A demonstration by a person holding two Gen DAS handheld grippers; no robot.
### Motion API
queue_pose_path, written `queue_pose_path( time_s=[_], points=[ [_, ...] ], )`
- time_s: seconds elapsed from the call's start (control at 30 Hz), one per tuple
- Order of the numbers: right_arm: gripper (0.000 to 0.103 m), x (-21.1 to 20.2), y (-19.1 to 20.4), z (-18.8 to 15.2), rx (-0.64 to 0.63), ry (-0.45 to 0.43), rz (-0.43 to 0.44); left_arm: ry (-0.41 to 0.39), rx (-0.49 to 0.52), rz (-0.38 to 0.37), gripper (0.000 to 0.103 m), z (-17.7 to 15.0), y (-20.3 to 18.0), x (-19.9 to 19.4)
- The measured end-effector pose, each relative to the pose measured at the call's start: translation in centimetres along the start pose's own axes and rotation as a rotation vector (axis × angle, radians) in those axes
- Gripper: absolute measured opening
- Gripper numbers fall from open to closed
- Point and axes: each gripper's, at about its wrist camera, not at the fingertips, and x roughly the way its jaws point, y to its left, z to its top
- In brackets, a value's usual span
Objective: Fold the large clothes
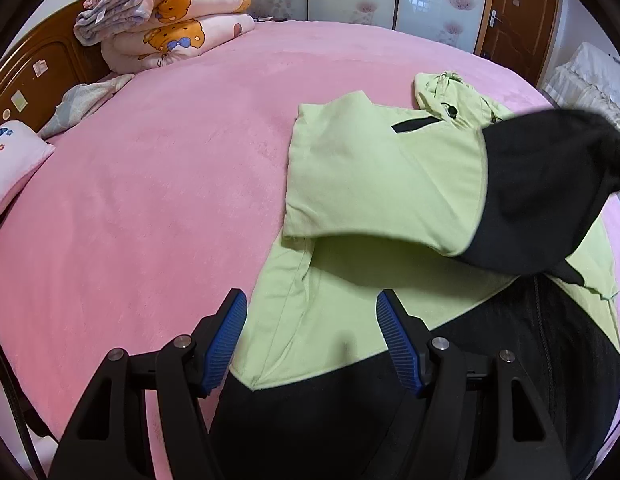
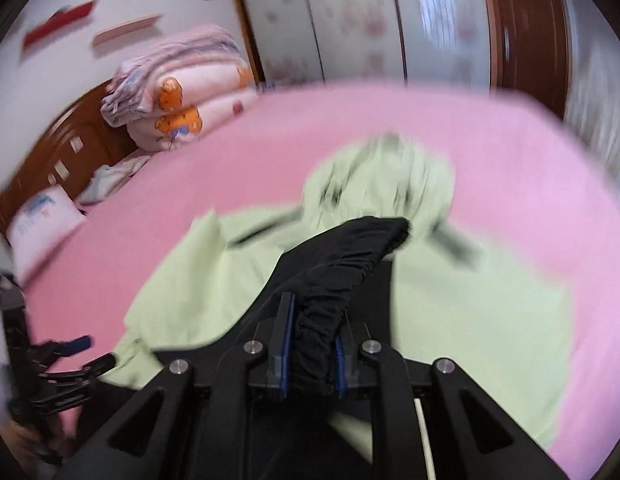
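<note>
- Right gripper pinches the hoodie's black sleeve cuff, bunched between its narrowed pads.
- Left gripper stands wide, holding nothing, over the hem.
- Pink bed carries the green-and-black hoodie near its right edge.
- Folded quilts sit at the headboard corner.

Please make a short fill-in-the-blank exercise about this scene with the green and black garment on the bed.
1. The green and black garment lies on a bed cover of ____ colour.
2. The right gripper is shut on the ____ part of the garment's sleeve.
3. The left gripper is ____, with nothing between its fingers.
4. The folded quilts carry a printed ____.

Missing words: pink; black; open; bear
</note>
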Motion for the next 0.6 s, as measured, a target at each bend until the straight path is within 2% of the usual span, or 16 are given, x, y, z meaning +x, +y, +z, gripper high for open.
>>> queue_pose_path(
  time_s=[0.07,0.17,0.23,0.3,0.37,0.43,0.53,0.6],
  points=[
    [0.016,0.2,-1.3,0.5,0.025,-0.005,-0.033,-0.005,0.002,0.001,0.066,0.2,0.0,0.1],
    [0.016,2.6,-4.5,-0.5,0.089,0.061,-0.130,-0.002,0.016,0.006,0.066,0.8,0.1,0.8],
    [0.020,5.2,-6.5,-2.4,0.104,0.156,-0.166,0.010,0.024,0.007,0.066,1.3,0.2,1.5],
    [0.031,7.7,-7.7,-4.6,0.064,0.297,-0.211,0.024,0.031,0.003,0.066,2.2,0.3,2.3],
    [0.033,8.4,-8.6,-6.3,0.079,0.359,-0.206,0.037,0.021,-0.020,0.066,3.4,0.8,2.9],
    [0.036,7.6,-9.3,-6.7,0.122,0.344,-0.162,0.053,-0.013,-0.072,0.066,5.1,1.8,3.5],
    [0.061,5.9,-11.0,-6.6,0.220,0.279,-0.085,0.091,-0.074,-0.158,0.066,7.9,3.4,5.3],
    [0.068,5.2,-12.4,-6.2,0.287,0.235,-0.048,0.128,-0.101,-0.215,0.067,9.9,4.0,7.2]
  ],
)
